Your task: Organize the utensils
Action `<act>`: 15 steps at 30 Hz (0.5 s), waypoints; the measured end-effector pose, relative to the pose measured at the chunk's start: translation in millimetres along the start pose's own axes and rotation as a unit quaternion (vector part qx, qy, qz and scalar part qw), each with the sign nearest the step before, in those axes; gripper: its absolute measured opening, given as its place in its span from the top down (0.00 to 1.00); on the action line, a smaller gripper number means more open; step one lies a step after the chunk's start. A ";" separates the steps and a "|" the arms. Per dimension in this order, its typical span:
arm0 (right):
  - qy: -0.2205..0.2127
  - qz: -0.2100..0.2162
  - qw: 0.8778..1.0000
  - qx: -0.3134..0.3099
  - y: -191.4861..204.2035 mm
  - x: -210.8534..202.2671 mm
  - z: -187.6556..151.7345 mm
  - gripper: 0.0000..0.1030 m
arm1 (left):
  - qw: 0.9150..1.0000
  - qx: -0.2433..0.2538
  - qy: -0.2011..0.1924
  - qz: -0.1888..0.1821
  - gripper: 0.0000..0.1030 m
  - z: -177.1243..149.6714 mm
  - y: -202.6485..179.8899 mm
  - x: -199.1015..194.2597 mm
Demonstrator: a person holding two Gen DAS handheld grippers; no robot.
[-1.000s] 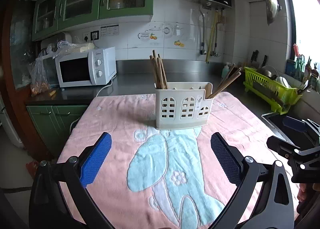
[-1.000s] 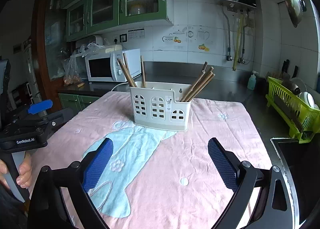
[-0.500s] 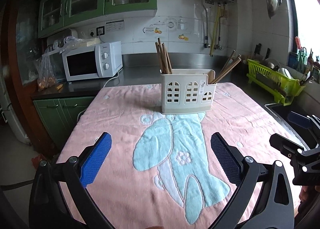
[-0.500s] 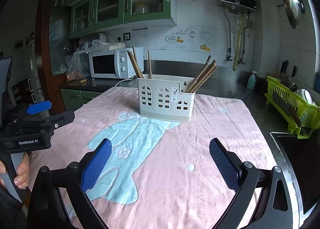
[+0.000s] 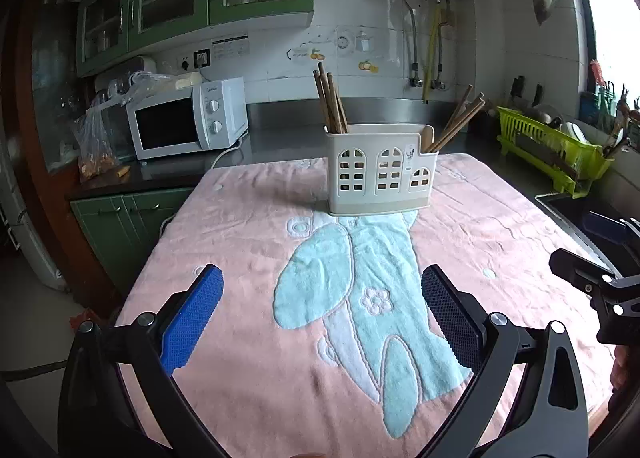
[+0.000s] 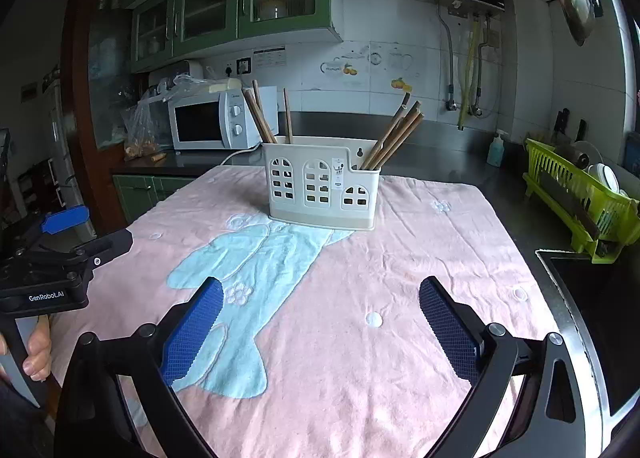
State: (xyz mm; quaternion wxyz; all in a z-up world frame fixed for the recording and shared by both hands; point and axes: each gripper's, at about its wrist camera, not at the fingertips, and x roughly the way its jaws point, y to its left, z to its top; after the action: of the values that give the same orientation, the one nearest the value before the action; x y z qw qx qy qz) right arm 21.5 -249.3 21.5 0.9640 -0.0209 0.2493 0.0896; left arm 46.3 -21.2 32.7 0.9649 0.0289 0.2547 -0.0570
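Observation:
A cream utensil holder (image 5: 380, 174) with window cut-outs stands on the pink towel (image 5: 248, 226); it also shows in the right wrist view (image 6: 322, 186). Brown chopsticks stand in its left end (image 5: 330, 102) and lean out of its right end (image 5: 456, 122). In the right wrist view they stand at the left (image 6: 264, 118) and lean at the right (image 6: 394, 136). My left gripper (image 5: 320, 310) is open and empty, well short of the holder. My right gripper (image 6: 320, 322) is open and empty, also well short of it.
A white microwave (image 5: 186, 122) stands on the back counter at the left. A green dish rack (image 5: 552, 150) sits at the right, beside a dark sink (image 6: 592, 298). The other gripper shows at each view's edge (image 5: 600, 286) (image 6: 52, 262).
Both grippers have drawn back from the holder and risen a little, so it looks smaller and farther. Both stay open and empty.

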 end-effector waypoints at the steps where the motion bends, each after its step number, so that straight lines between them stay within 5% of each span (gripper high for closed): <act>1: 0.000 -0.001 1.000 0.001 -0.5 0.2 -0.2 0.08 | 1.000 -0.001 0.002 0.002 0.05 -0.3 1.3 1.1; 15: 0.002 -0.006 1.000 0.001 -1.2 3.4 -0.1 0.08 | 1.000 -0.013 0.011 0.013 0.05 -3.6 12.9 8.3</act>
State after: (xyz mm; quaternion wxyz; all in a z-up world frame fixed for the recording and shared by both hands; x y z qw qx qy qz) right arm 24.5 -249.9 19.8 0.9641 -0.0212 0.2511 0.0835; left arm 53.3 -8.9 25.8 0.9631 0.0204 0.2653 -0.0406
